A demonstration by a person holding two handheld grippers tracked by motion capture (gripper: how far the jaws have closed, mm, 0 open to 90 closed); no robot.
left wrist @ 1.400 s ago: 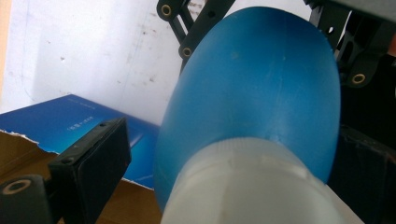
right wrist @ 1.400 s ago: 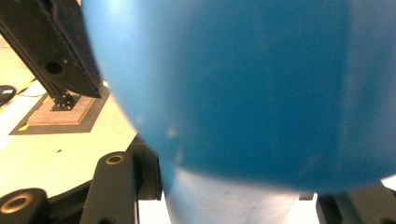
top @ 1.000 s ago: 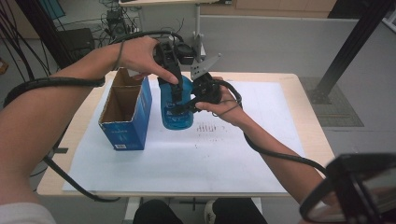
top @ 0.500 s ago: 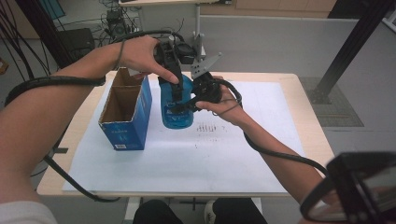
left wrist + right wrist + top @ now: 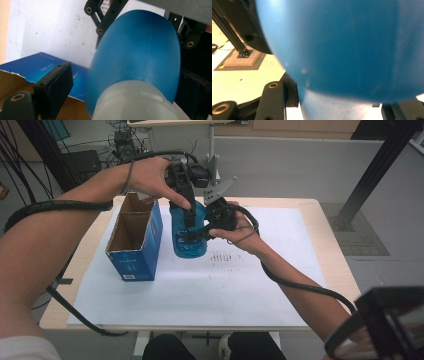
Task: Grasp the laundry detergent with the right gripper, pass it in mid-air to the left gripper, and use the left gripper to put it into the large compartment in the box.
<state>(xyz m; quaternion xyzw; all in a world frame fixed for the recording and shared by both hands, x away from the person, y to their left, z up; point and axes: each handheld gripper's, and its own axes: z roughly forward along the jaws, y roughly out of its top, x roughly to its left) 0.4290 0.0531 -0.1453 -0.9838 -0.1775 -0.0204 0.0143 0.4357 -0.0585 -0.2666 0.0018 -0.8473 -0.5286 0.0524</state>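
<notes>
High view: blue bottle [image 5: 189, 231] stands on the paper just beside the open box [image 5: 134, 238]; my left gripper [image 5: 186, 205] is on its top and my right gripper [image 5: 204, 230] on its side. Left gripper view: jaws straddle the white cap [image 5: 132, 102], one pad clear, so released. Right gripper view: bottle too close; grip unclear. I'd seat both squarely first.

I work at a light wooden table [image 5: 327, 245] with a white sheet [image 5: 210, 290] spread over most of its top. Past its far edge stands a grey partition wall [image 5: 280, 167]. On my right a black metal post [image 5: 372, 175] rises slantwise from a brown mat [image 5: 357, 232] on the pale grey floor [image 5: 400, 245]. Behind, to the left, sits a dark box [image 5: 82, 165] among loose cables [image 5: 107, 142], perhaps equipment. The light is even.
</notes>
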